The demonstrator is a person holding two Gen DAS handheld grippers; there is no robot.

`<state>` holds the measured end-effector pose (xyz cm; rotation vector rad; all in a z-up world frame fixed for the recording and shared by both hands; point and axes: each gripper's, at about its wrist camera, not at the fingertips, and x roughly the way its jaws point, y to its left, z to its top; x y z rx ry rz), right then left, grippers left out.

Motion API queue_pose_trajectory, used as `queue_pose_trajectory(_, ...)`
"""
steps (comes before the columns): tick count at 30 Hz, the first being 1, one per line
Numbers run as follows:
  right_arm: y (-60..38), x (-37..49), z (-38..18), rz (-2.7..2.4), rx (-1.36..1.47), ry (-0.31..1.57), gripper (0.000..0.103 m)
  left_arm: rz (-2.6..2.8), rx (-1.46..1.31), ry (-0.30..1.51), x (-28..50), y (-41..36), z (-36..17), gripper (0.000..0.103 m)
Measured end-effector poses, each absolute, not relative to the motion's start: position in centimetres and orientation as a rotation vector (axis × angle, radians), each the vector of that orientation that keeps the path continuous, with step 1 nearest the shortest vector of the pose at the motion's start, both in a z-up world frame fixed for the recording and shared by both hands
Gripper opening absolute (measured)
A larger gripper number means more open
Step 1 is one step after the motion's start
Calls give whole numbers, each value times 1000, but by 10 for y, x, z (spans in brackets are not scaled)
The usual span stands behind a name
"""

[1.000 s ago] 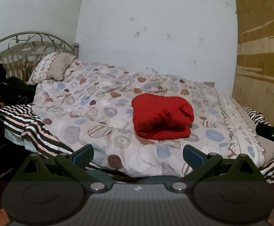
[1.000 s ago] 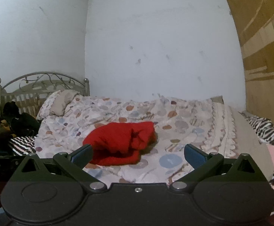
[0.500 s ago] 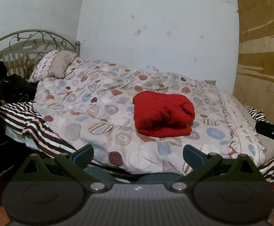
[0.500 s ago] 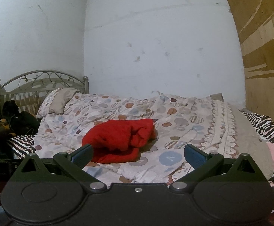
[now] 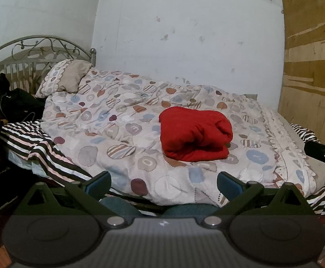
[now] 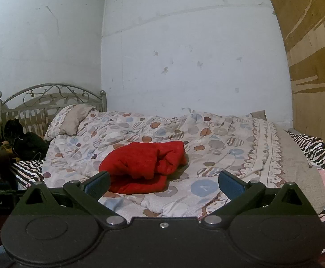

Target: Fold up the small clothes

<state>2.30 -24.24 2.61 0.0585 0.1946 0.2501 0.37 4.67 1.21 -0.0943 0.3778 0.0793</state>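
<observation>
Red garment (image 5: 194, 135) lies folded on quilt (image 5: 108, 134) (fold looks finished); both tongs (image 5: 163, 182) (image 6: 164, 183) spread, empty; next: fetch another piece.

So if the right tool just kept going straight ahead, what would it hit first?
Probably the quilt on the bed, about where the red garment lies just left of centre. The right tool is open and holds nothing; depth is hard to judge here.

black grippers (image 5: 163, 184), blue finger pads (image 6: 230, 184)
</observation>
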Motion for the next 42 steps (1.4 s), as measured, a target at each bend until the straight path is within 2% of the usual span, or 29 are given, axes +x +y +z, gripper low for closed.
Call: queue_pose_trajectory(42, -241, 22, 27, 251, 56, 192, 103, 76, -90, 387, 2, 48, 12, 103)
